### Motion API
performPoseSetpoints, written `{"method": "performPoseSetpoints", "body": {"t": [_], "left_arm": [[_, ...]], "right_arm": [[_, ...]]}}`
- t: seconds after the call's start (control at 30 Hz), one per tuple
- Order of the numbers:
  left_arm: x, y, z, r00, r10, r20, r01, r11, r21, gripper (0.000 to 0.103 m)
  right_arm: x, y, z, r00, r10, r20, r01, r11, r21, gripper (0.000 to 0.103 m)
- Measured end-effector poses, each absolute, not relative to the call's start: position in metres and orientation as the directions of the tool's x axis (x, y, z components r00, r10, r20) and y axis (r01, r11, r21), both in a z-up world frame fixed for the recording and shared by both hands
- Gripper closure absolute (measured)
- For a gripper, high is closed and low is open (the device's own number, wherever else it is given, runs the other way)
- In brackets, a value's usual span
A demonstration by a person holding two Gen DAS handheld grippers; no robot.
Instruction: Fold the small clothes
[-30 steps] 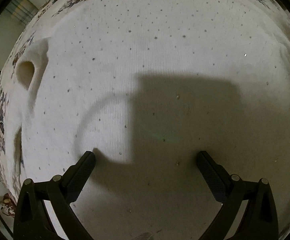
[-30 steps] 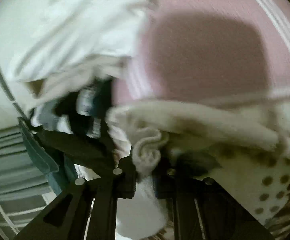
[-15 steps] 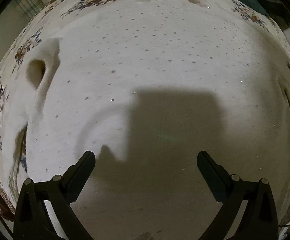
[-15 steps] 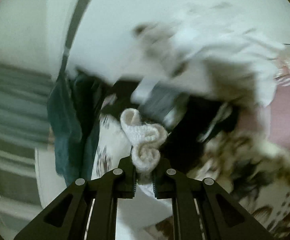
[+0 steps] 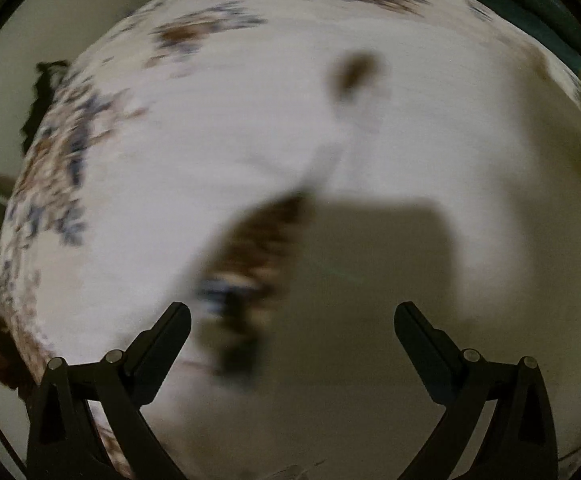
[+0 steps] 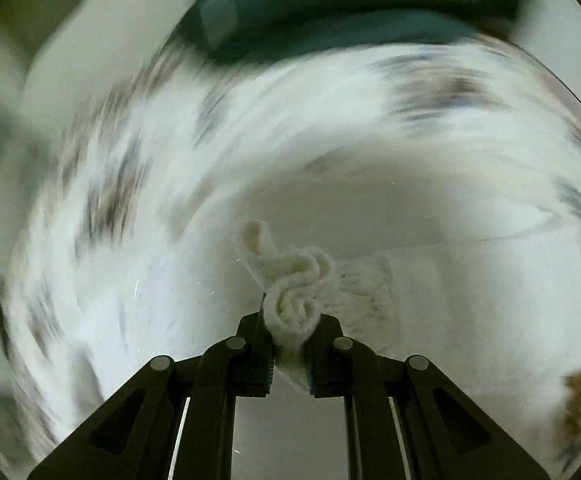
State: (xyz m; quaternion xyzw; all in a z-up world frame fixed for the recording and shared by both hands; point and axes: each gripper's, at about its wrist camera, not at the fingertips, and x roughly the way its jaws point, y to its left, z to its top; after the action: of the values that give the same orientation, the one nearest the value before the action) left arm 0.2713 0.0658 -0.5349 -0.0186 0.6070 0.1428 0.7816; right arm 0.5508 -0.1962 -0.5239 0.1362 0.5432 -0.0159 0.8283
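Two tools — left tool (image 5: 292,322) spread wide, right tool (image 6: 289,336) clenched on one white knit garment (image 6: 294,292).

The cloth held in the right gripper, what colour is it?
Cream white knit cloth, seen best in the right wrist view.

The left gripper (image 5: 292,322) is held with fingers spread wide, nothing between them. The right gripper (image 6: 289,326) is clamped on bunched knit fabric (image 6: 294,292).

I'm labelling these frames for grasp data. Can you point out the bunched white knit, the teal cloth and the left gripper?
bunched white knit (image 6: 292,304): right wrist view, on the rolled edge between the fingers.
teal cloth (image 6: 350,12): right wrist view, mid-fabric.
left gripper (image 5: 292,320): left wrist view, midway between fingertips.
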Motion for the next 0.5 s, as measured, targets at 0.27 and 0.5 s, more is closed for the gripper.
{"method": "performPoseSetpoints", "body": {"t": [0.27, 0.5], "left_arm": [[0.241, 0.184, -0.517, 0.231, 0.291, -0.928, -0.421, 0.890, 0.175, 0.000], [0.206, 0.252, -0.522, 0.177, 0.243, -0.954, -0.567, 0.818, 0.103, 0.000]], "right_arm": [[0.558, 0.050, -0.569, 0.290, 0.130, -0.948, -0.214, 0.974, 0.068, 0.091], [0.528, -0.003, -0.553, 0.132, 0.330, -0.935, -0.098, 0.943, 0.319, 0.038]]}}
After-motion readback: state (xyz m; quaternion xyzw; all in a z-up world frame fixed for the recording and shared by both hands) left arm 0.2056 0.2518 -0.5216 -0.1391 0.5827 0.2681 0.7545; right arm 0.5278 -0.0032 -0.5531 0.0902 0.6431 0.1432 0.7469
